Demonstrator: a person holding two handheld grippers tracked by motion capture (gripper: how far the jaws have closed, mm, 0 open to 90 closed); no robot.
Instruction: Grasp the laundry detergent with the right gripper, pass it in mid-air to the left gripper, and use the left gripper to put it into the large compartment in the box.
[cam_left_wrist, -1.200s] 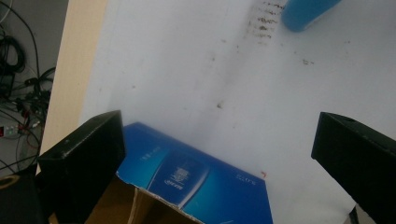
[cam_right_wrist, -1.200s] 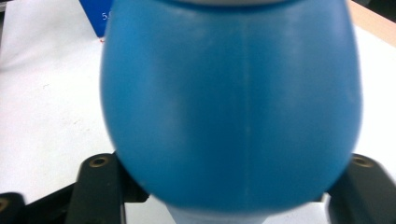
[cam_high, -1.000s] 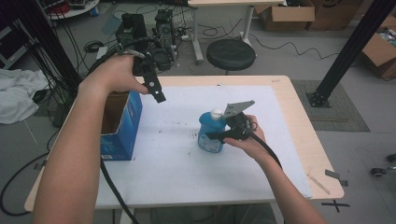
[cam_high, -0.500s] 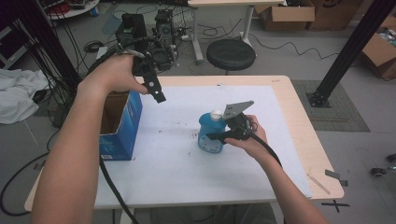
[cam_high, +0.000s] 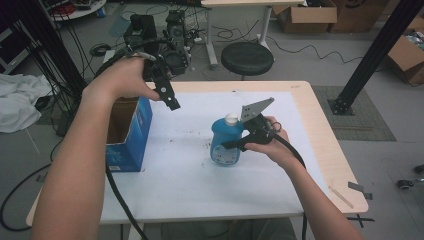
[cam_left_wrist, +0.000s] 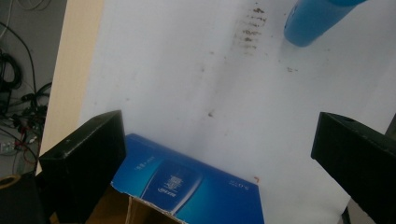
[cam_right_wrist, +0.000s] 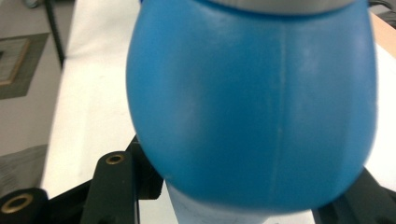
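1. The high view takes in the whole surface: one blue bottle with a white cap stands upright near its middle, and one open blue box stands at its left edge.
2. In that view the right tongs come at the bottle from the right edge's side and pinch its body; the hand behind them hides most of the tool.
3. The right gripper view shows what the high view cannot: the bottle's rounded blue shoulder pressed close to the lens, with black jaw parts against its lower sides. The cap is cut off at the top there, and the pads themselves are hidden under the bulge.
4. The left tongs hang in the air above the box's far corner, touching nothing.
5. The left gripper view shows their two jaws spread wide, nothing between them; below lie the box's printed blue wall and its brown inside, cut off at the bottom.
6. The bottle's base appears at that view's top edge, cut off.
7. Counted: two tongs, one bottle, one box.
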